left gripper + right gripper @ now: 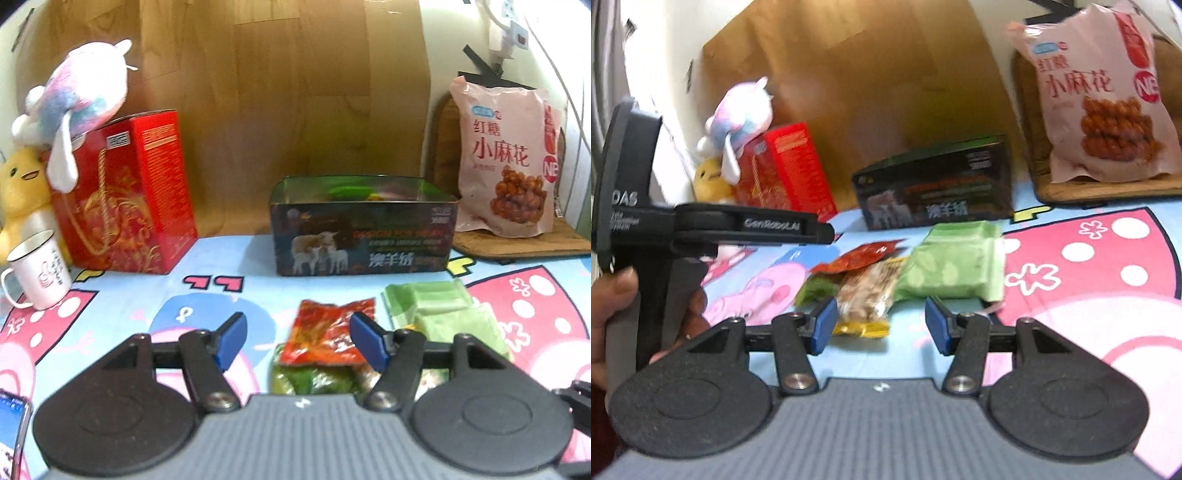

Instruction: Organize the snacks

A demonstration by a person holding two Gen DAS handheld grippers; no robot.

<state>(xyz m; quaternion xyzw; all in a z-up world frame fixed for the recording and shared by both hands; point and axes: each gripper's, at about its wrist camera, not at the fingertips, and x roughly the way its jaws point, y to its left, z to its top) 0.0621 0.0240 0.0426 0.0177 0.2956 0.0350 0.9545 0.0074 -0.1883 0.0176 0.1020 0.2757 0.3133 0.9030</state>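
A dark open tin box point(364, 236) with sheep on its side stands at the back of the table and holds some snacks; it also shows in the right wrist view point(934, 192). In front of it lie a red snack packet point(325, 332), a green packet point(310, 380) under it and pale green packets point(443, 314). My left gripper point(297, 341) is open, just above the red packet. My right gripper point(881, 323) is open, near a clear nut packet point(871, 288), a red packet point(864, 254) and a pale green packet point(956, 262).
A red gift box point(129, 195) with plush toys point(74, 103) stands at the back left beside a white mug point(38, 273). A large pink snack bag point(506, 158) leans on a brown mat at the back right. A phone point(11, 424) lies at the left edge.
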